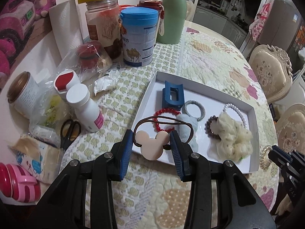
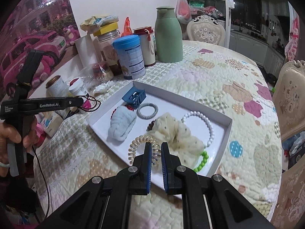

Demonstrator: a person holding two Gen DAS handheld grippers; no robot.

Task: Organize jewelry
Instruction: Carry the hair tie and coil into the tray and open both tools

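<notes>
A white tray (image 1: 150,85) on the quilted table holds a blue claw clip (image 1: 172,95), a grey hair tie (image 1: 194,110), a red bead bracelet (image 1: 162,119), a pale blue scrunchie (image 1: 187,127), a cream scrunchie (image 1: 232,137), a brown bead bracelet (image 1: 210,126) and a white bead bracelet (image 1: 235,110). My left gripper (image 1: 151,145) is shut on a brown hair tie with a pink mouse-head charm (image 1: 151,146) over the tray's near edge. My right gripper (image 2: 156,152) is shut on a clear spiral hair tie (image 2: 142,147) above the tray's near edge (image 2: 118,147). A green bead bracelet (image 2: 202,162) lies under the cream scrunchie (image 2: 177,133).
Left of the tray stand a blue-lidded can (image 1: 139,38), a glass jar (image 1: 103,24), a green flask (image 1: 172,13), white bottles (image 1: 85,108), scissors (image 1: 69,132), a tin (image 1: 22,93) and plastic bags. Chairs (image 1: 270,72) stand at the right. The left gripper also shows in the right wrist view (image 2: 82,101).
</notes>
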